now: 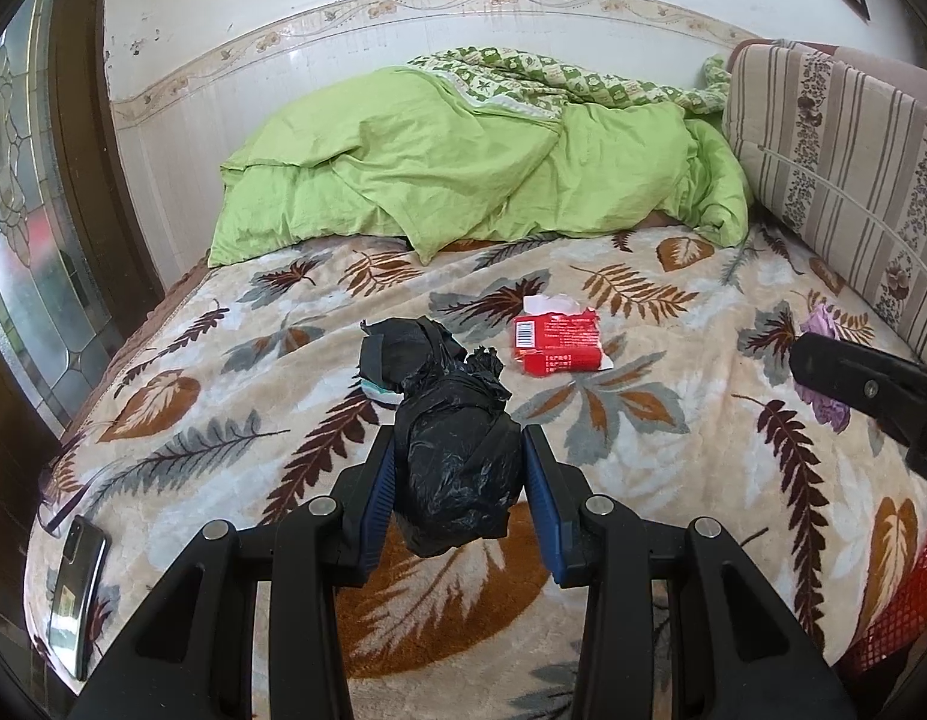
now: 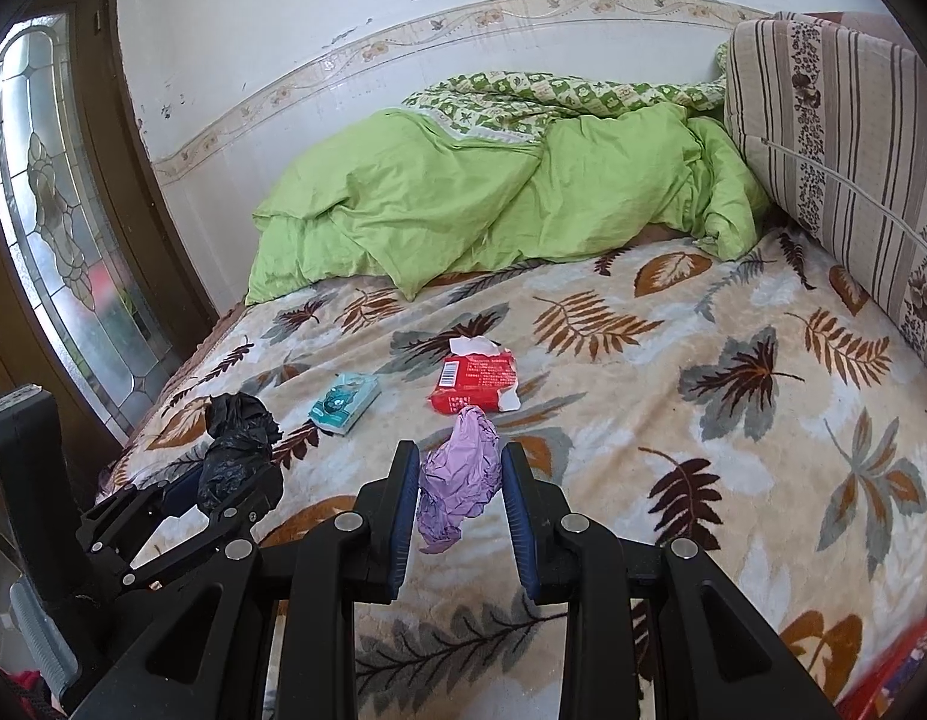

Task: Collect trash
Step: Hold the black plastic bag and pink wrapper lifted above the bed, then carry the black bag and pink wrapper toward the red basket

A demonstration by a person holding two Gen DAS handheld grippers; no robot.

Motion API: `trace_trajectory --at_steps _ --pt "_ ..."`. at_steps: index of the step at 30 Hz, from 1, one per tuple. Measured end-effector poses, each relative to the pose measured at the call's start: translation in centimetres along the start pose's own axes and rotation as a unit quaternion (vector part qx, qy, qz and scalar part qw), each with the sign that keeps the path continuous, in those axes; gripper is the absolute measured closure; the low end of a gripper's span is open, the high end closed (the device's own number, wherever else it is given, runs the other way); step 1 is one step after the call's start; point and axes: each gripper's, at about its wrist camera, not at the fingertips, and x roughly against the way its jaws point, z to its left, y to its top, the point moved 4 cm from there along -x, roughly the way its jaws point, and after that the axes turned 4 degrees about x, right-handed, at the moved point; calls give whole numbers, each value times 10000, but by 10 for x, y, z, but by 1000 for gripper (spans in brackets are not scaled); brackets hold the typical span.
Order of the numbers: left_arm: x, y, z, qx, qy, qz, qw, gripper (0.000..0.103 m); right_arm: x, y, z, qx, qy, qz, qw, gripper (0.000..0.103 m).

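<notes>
Both pairs of jaws are clenched, the left gripper [image 1: 460, 468] on a crumpled black plastic bag [image 1: 457, 456] and the right gripper [image 2: 460, 483] on a crumpled lilac plastic wrapper [image 2: 457, 480], both above the near edge of the leaf-patterned blanket [image 2: 703, 420], where such slack, slippery film could slide free.

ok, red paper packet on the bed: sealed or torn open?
Torn open. The red paper packet has its top edge ripped, ragged white paper sticking out, another white scrap at its lower corner.

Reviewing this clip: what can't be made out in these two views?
- Left wrist view: small teal packet mostly hidden behind the black bag.
- Left wrist view: purple wrapper largely covered by the right gripper.
- Both views: red mesh item cut off by the frame edge.
- Print on the red packet too small to read.
</notes>
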Motion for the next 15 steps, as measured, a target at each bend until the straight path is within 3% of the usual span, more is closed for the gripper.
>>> trace_trajectory --at_steps 10,15 --pt "15 -11 -21 -212 -116 -17 9997 64 34 -22 -14 -145 -153 -46 9998 73" --pt "20 -28 -30 -251 -143 176 9994 64 49 -34 -24 -214 -236 -37 9995 73"
